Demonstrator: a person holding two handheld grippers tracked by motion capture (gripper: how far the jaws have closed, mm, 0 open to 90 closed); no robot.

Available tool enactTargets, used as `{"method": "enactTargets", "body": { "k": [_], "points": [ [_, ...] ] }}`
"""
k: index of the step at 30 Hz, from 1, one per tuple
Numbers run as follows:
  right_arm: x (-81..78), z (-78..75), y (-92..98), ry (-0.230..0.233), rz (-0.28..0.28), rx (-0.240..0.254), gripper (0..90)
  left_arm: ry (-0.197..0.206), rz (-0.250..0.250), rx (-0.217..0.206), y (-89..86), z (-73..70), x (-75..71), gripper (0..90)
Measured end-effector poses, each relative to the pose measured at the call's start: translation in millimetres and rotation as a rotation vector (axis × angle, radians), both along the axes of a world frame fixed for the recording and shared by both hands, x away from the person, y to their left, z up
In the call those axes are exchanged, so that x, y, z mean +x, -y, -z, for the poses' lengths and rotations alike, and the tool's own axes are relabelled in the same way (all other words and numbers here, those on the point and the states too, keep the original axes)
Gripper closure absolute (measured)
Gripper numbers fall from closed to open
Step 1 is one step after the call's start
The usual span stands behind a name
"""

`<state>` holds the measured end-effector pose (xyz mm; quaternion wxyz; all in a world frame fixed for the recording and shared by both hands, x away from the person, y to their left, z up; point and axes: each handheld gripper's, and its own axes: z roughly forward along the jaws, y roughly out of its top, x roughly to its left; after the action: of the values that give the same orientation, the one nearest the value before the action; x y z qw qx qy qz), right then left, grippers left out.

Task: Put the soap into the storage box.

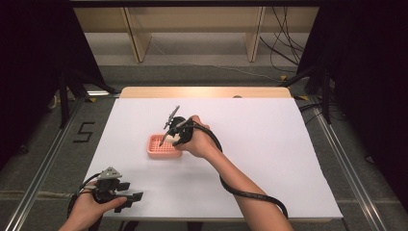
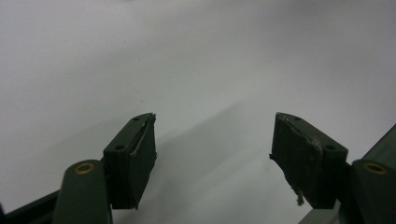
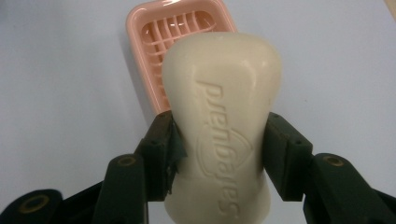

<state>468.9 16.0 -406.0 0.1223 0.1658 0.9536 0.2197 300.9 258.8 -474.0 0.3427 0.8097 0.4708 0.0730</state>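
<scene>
Soap (image 3: 223, 140) clamped in right gripper (image 3: 219, 154) above pink dish (image 1: 162, 146) on white table (image 1: 269, 144); left gripper (image 2: 212, 154) gapes, holding nothing.

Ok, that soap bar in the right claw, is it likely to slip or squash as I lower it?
The soap bar looks rigid, so it probably won't squash. Its smooth, rounded sides could let it slide in the right claw, which pinches only its narrow waist. Released over the pink soap dish, it should land flat, not roll.

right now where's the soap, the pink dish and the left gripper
soap (image 3: 219, 126): right gripper view, on its embossed front face
pink dish (image 3: 161, 28): right gripper view, on its slatted floor
left gripper (image 2: 212, 156): left gripper view, midway between its open fingers
</scene>
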Motion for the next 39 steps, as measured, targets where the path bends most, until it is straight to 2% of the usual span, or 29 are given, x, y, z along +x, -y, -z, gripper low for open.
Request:
{"method": "enactTargets", "body": {
  "k": [3, 4, 14, 17, 18, 20, 22, 28, 29, 39],
  "points": [
    [0.7, 0.1, -1.5, -0.013, 0.004, 0.007, 50.5, -0.005, -0.003, -0.006, 0.7, -0.1, -0.2, 30.4],
    [1.2, -0.6, -1.5, 0.0, 0.005, 0.002, 50.5, -0.005, -0.003, -0.007, 0.7, 0.1, -0.2, 30.4],
    [2.8, -2.4, -6.6, -0.003, -0.005, 0.001, 50.5, -0.008, -0.008, -0.013, 0.8, 0.3, -0.1, 30.4],
    [2.9, -2.1, -8.4, -0.006, 0.0, 0.004, 50.5, -0.004, 0.003, 0.004, -0.3, -0.4, 0.1, 30.4],
    [3.3, -2.0, -8.9, -0.003, -0.003, 0.005, 50.5, -0.003, 0.007, -0.012, -0.6, 0.8, 0.8, 30.4],
    [3.8, -2.0, -10.2, -0.007, -0.003, 0.003, 50.5, 0.0, 0.002, 0.002, -0.5, 0.0, 0.2, 30.4],
    [4.5, -2.1, -10.7, -0.008, -0.003, 0.005, 50.5, -0.002, 0.008, -0.012, -0.9, 0.9, 0.9, 30.4],
    [5.7, -2.7, -13.2, -0.005, -0.005, 0.006, 50.5, -0.004, 0.004, 0.003, -0.6, -0.5, 0.2, 30.4],
    [5.9, -2.7, -13.9, -0.006, -0.01, 0.003, 50.5, -0.002, 0.008, -0.011, -0.8, 0.7, 0.9, 30.4],
    [7.6, -2.5, -19.3, -0.01, -0.008, 0.002, 50.5, -0.004, 0.008, -0.013, -1.0, 1.0, 1.2, 30.4]
  ]
}}
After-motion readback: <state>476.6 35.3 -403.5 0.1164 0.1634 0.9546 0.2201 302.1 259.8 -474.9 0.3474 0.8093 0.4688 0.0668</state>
